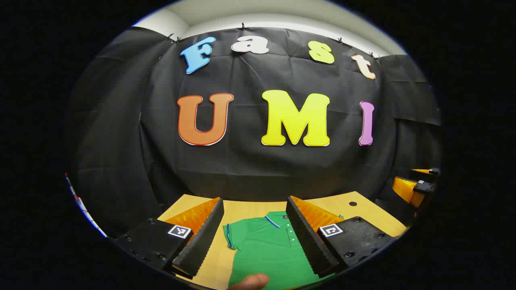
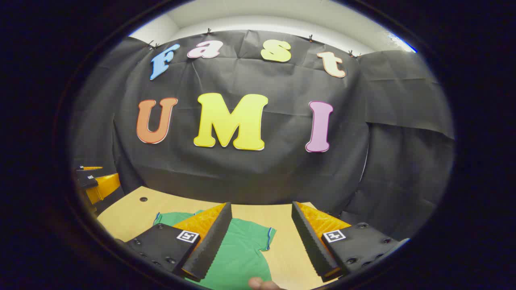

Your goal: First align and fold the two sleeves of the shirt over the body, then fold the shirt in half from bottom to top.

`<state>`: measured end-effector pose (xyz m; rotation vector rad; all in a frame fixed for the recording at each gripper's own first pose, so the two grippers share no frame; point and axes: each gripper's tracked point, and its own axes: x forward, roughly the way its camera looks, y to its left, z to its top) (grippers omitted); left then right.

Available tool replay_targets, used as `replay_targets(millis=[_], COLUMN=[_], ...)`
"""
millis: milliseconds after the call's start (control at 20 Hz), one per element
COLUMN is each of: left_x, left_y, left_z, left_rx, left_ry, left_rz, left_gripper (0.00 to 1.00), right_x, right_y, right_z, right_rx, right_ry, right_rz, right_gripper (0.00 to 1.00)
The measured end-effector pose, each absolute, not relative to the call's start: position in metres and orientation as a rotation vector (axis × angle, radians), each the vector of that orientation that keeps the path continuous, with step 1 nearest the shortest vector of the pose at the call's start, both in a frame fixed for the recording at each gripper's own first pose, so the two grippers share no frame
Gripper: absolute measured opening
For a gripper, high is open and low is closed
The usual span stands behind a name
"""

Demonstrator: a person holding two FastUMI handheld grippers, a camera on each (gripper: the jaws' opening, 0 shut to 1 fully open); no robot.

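Green short-sleeved polo shirt (image 1: 270, 249) lies flat on the pale wooden table (image 1: 242, 209), sleeves unfolded. Left gripper (image 1: 254, 237) and right gripper (image 2: 262, 241) hover above it, jaws spread, empty. Sleeve fold likely first: descend, pinch a cuff.

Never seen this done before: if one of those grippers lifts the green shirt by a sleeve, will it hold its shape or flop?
Probably flop. The green shirt lies flat and thin on the wooden table, so it looks soft and light. The sleeve would likely rise first, the body dragging behind.
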<state>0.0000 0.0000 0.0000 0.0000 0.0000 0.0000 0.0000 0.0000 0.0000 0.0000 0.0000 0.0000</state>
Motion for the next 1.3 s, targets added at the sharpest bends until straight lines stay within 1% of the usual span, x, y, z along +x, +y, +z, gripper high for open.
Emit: replay_targets(millis=[50, 100, 150, 200, 250, 450, 500, 550, 600, 650, 700, 750, 800, 1100, 1150, 1200, 1250, 1300], left_x=[0.001, 0.002, 0.004, 0.004, 0.004, 0.007, 0.007, 0.006, 0.007, 0.008, 0.009, 0.008, 0.008, 0.004, 0.003, 0.002, 0.001, 0.0], left_y=[-0.001, 0.0, -0.001, -0.004, -0.006, -0.016, -0.019, -0.02, -0.021, -0.022, -0.024, -0.026, -0.029, -0.037, -0.037, -0.037, -0.038, -0.039], left_z=[-0.001, 0.0, 0.0, 0.001, 0.002, 0.003, 0.003, 0.003, 0.006, 0.006, 0.008, 0.009, 0.011, 0.01, 0.008, 0.006, 0.006, 0.005], left_rx=[0.0, 0.003, 0.007, 0.014, 0.022, 0.027, 0.024, 0.024, 0.027, 0.032, 0.038, 0.043, 0.046, 0.037, 0.032, 0.027, 0.023, 0.023], left_ry=[0.004, 0.009, 0.013, 0.012, 0.003, -0.006, -0.007, -0.009, -0.013, -0.017, -0.022, -0.027, -0.033, -0.034, -0.029, -0.024, -0.018, -0.014], left_rz=[0.005, 0.009, 0.013, 0.012, 0.011, 0.002, 0.0, 0.002, 0.007, 0.01, 0.013, 0.013, 0.013, 0.013, 0.019, 0.024, 0.026, 0.031], left_gripper=[1.0, 1.0, 1.0, 1.0, 1.0, 1.0, 1.0, 1.0, 1.0, 1.0, 1.0, 1.0, 1.0, 0.99, 1.0, 1.0, 1.0, 1.0], right_x=[0.002, 0.005, 0.008, 0.01, 0.011, 0.019, 0.021, 0.022, 0.022, 0.024, 0.025, 0.026, 0.027, 0.037, 0.04, 0.043, 0.047, 0.052], right_y=[0.0, -0.002, -0.004, -0.006, -0.008, -0.013, -0.014, -0.015, -0.016, -0.016, -0.017, -0.017, -0.018, -0.024, -0.025, -0.026, -0.028, -0.031], right_z=[-0.001, -0.002, -0.004, -0.005, -0.007, -0.016, -0.017, -0.019, -0.02, -0.022, -0.023, -0.023, -0.023, -0.035, -0.04, -0.046, -0.053, -0.061], right_rx=[-0.002, -0.005, -0.006, -0.004, -0.001, -0.001, -0.002, -0.001, -0.002, -0.003, -0.003, -0.005, -0.008, -0.011, -0.011, -0.01, -0.01, -0.011], right_ry=[0.003, 0.009, 0.015, 0.018, 0.022, 0.044, 0.047, 0.051, 0.056, 0.062, 0.066, 0.067, 0.068, 0.098, 0.109, 0.122, 0.137, 0.152], right_rz=[0.0, 0.001, 0.001, -0.001, 0.0, 0.002, 0.004, 0.006, 0.008, 0.012, 0.018, 0.021, 0.025, 0.041, 0.041, 0.04, 0.036, 0.034], right_gripper=[0.96, 0.95, 1.0, 0.91, 0.95, 0.95, 0.9, 0.95, 0.91, 0.95, 0.95, 0.91, 0.95, 0.95, 0.95, 0.9, 0.9, 0.96])
